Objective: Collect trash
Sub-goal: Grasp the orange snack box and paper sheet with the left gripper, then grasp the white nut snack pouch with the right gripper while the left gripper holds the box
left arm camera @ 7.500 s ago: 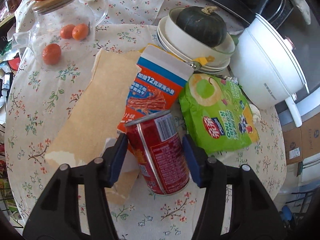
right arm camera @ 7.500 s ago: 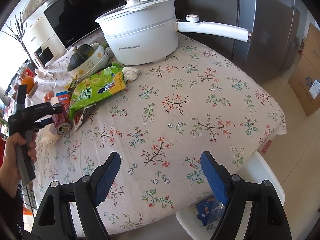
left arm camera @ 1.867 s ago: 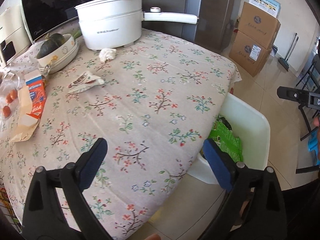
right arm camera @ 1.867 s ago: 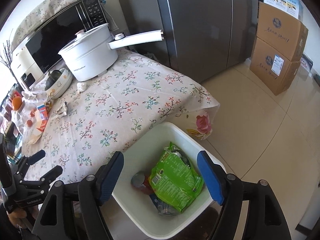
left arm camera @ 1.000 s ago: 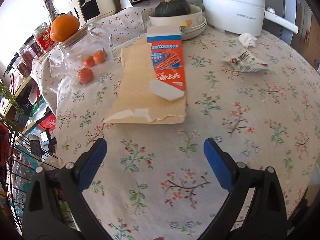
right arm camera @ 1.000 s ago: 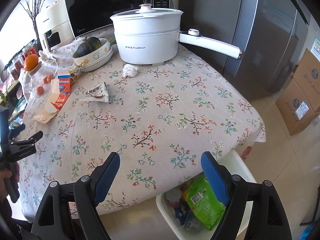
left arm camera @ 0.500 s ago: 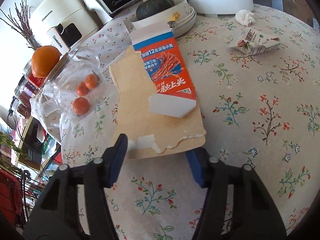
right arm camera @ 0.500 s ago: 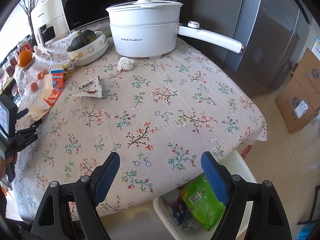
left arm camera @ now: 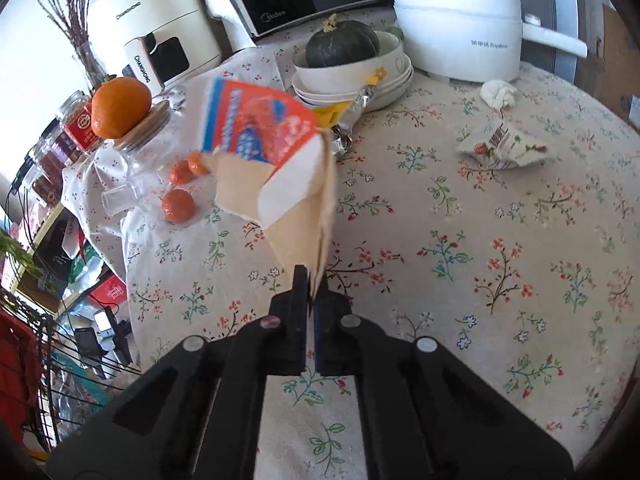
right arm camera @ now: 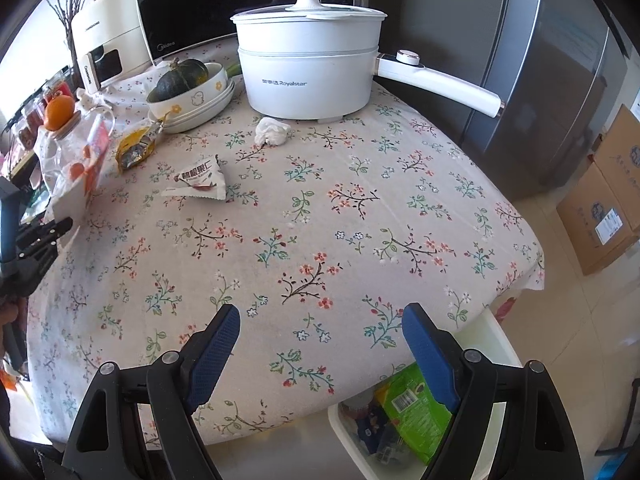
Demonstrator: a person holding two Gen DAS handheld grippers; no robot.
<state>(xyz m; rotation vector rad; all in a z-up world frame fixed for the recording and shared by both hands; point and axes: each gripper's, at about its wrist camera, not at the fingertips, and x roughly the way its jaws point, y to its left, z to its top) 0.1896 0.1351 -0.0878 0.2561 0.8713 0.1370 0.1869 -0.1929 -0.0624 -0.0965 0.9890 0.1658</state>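
My left gripper (left arm camera: 313,285) is shut on the lower edge of a flattened orange and blue snack box (left arm camera: 272,168) and holds it lifted above the flowered tablecloth; the box also shows in the right wrist view (right arm camera: 86,172) at the far left. My right gripper (right arm camera: 320,344) is open and empty over the table's near edge. A white snack wrapper (right arm camera: 200,184) (left arm camera: 500,146), a crumpled tissue (right arm camera: 272,132) (left arm camera: 498,92) and a yellow wrapper (right arm camera: 136,146) lie on the table. A white bin (right arm camera: 500,360) below the table edge holds a green bag (right arm camera: 412,408).
A white pot (right arm camera: 308,64) with a long handle stands at the back. Stacked bowls hold a dark squash (right arm camera: 180,76). A glass jar (left arm camera: 132,148) with small oranges and an orange (left arm camera: 120,106) on its lid sits at the left. Cardboard boxes (right arm camera: 600,208) stand on the floor.
My left gripper has closed on the box's edge and lifted it off the table, where it lay flat. The right gripper has stayed open near the table's edge.
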